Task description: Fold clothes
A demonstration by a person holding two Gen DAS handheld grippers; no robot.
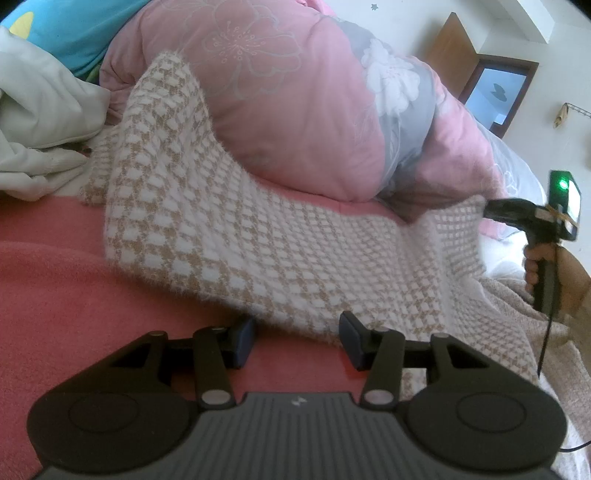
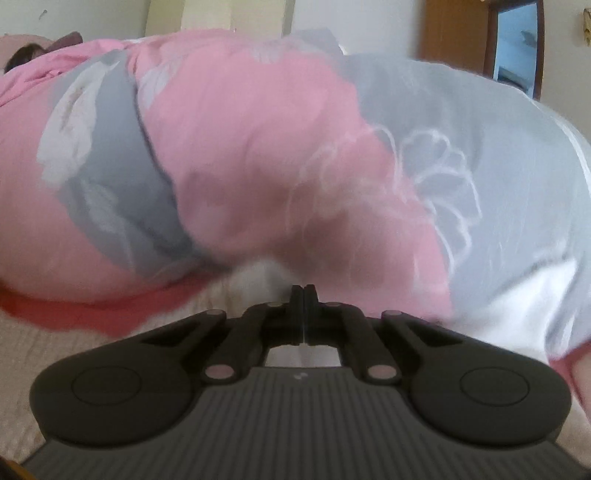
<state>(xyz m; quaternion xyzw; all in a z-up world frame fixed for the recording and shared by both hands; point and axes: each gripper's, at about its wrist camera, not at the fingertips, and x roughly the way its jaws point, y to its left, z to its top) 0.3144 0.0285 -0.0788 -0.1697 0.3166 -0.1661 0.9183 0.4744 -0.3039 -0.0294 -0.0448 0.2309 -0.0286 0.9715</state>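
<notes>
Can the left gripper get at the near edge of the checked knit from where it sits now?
Probably yes: the left gripper is open, and the checked knit hem lies just beyond its fingertips, nothing between.

- I see a pink duvet [image 1: 295,122] with grey and white flowers bunched along the far side of the bed; it fills most of my right wrist view [image 2: 240,155], blurred.
- A coral blanket [image 1: 55,288] covers the bed's near left part.
- White bedding [image 1: 40,122] lies crumpled at the bed's far left edge, a blue pillow [image 1: 74,33] behind it.
- A brown door [image 1: 448,51] and a dark-framed opening [image 1: 498,92] stand in the white wall beyond the bed's right end.
</notes>
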